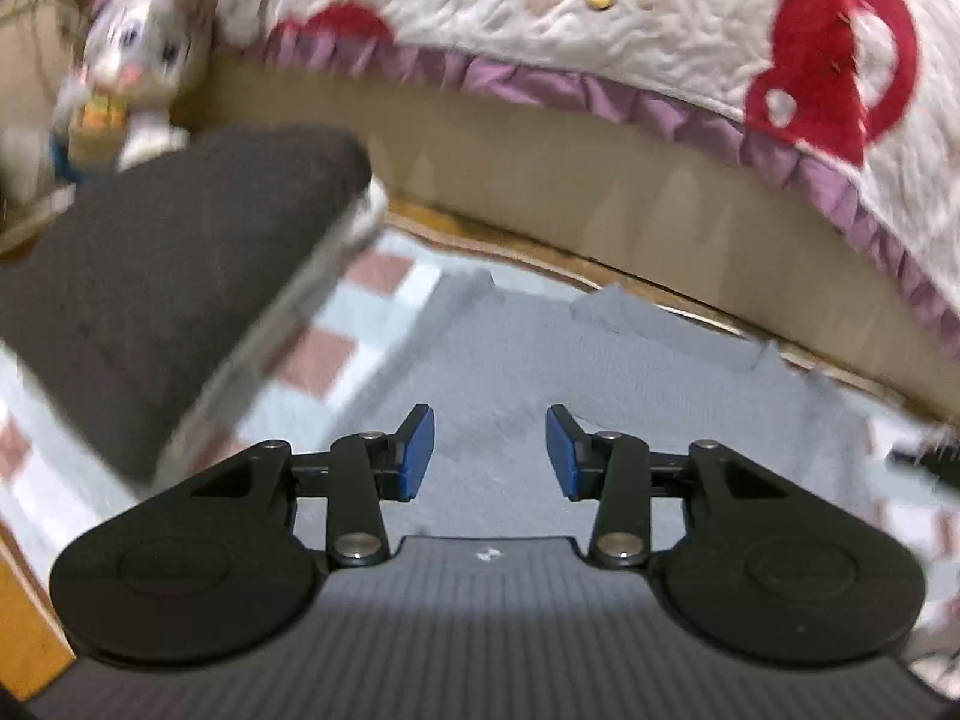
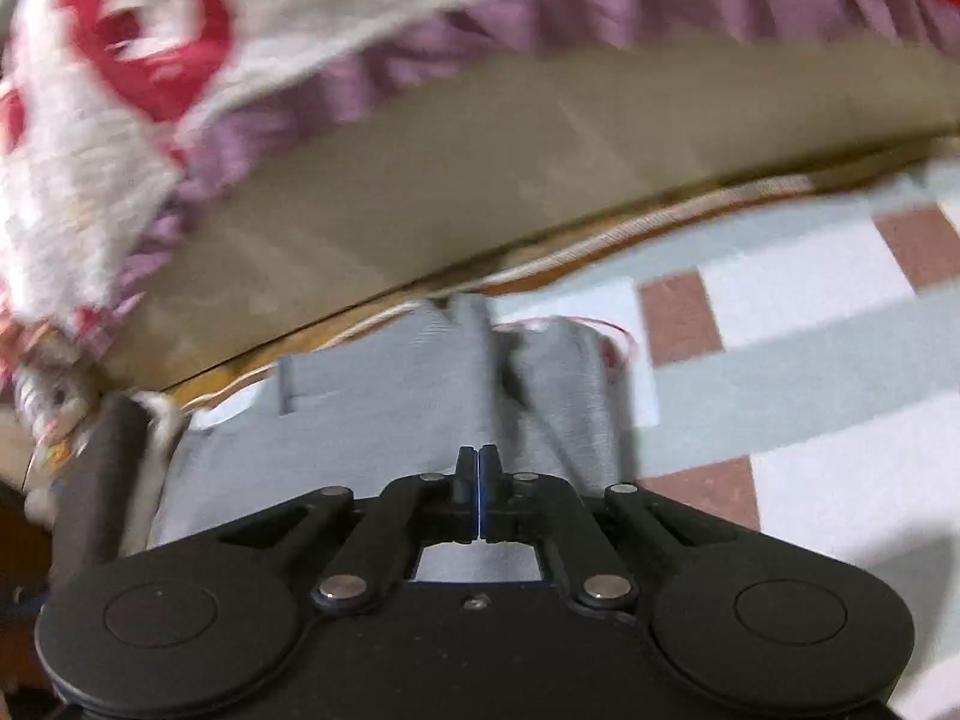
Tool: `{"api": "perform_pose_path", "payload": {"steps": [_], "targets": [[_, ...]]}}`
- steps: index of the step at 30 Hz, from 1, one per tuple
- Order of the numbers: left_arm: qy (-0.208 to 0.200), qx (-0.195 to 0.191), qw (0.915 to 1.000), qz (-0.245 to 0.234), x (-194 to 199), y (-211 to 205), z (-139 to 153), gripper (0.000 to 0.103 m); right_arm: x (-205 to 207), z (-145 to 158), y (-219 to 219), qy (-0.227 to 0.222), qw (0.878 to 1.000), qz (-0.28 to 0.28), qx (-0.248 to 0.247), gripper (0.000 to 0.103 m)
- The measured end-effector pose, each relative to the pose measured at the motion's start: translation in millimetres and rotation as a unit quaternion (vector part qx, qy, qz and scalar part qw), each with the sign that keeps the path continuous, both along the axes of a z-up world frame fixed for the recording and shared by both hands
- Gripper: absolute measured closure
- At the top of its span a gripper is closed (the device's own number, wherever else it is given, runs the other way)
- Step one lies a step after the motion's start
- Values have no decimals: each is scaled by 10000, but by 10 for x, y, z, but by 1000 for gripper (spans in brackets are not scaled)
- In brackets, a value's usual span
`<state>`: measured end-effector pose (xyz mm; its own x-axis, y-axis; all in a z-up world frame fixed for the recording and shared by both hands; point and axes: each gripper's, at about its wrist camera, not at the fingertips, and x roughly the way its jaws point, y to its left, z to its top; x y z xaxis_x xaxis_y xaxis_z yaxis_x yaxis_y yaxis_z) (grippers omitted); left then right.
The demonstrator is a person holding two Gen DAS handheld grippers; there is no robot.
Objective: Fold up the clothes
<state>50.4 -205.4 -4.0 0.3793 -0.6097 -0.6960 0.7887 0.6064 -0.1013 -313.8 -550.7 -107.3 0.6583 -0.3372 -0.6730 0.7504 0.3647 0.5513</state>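
A home bedroom — frilled quilt (image 1: 660, 30), stuffed rabbit (image 1: 135, 54), checked sheet (image 2: 810, 360).

I see soft ribbed grey knit garment (image 1: 510, 372) on checked woven cloth (image 2: 810, 360); at twelve o'clock, a fuzzy quilt (image 1: 660, 48); matt black plastic left gripper (image 1: 489, 450).

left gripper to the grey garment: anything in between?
Nothing visible. The left gripper hangs open over the grey garment, with bare cloth showing between its fingers. The dark cushion sits off to the left, clear of that path.
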Motion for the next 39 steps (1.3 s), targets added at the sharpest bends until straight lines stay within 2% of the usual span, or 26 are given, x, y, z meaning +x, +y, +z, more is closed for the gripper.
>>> {"api": "perform_pose_path", "payload": {"steps": [2, 3, 5, 9, 13, 14, 18, 22, 25, 28, 30, 34, 39], "targets": [[-136, 215, 9996, -142, 49, -8, -207, 64, -13, -82, -112, -223, 9996, -150, 48, 99], [-149, 364, 9991, -156, 108, -35, -306, 64, -3, -113, -166, -228, 9995, -182, 90, 95], [-88, 535, 9985, -25, 250, -84, -419, 64, 39, -188, -271, -153, 9995, -245, 121, 95], [43, 457, 9988, 185, 435, -181, -492, 61, 115, -376, -375, -173, 9996, -138, 172, 92], [-350, 761, 9958, 372, 443, -218, -647, 48, 194, -465, -407, -189, 9996, 32, 209, 90], [-370, 877, 9942, 497, 483, -227, -729, 47, 217, -480, -416, -190, 9996, 75, 211, 89], [-630, 1225, 9883, 659, 659, -342, -984, 46, 361, -493, -476, -122, 9997, 190, 66, 75], [-491, 800, 9928, 747, 819, -414, -1055, 46, 476, -485, -472, -64, 9992, 388, -92, 71], [-448, 543, 9946, 760, 892, -459, -1115, 41, 541, -467, -433, -48, 9980, 613, -172, 71], [-239, 205, 9959, 843, 957, -459, -1121, 41, 688, -455, -337, 274, 9940, 935, -502, 68], [-60, -67, 9973, 725, 1002, -495, -1093, 41, 800, -462, -290, 544, 9896, 1090, -768, 64], [-262, 18, 9993, 280, 951, -702, -1116, 41, 930, -488, -279, 823, 9828, 1230, -1104, 60], [-347, 299, 9989, -55, 927, -996, -1326, 37, 1052, -496, -270, 970, 9761, 1416, -1336, 60]]}}
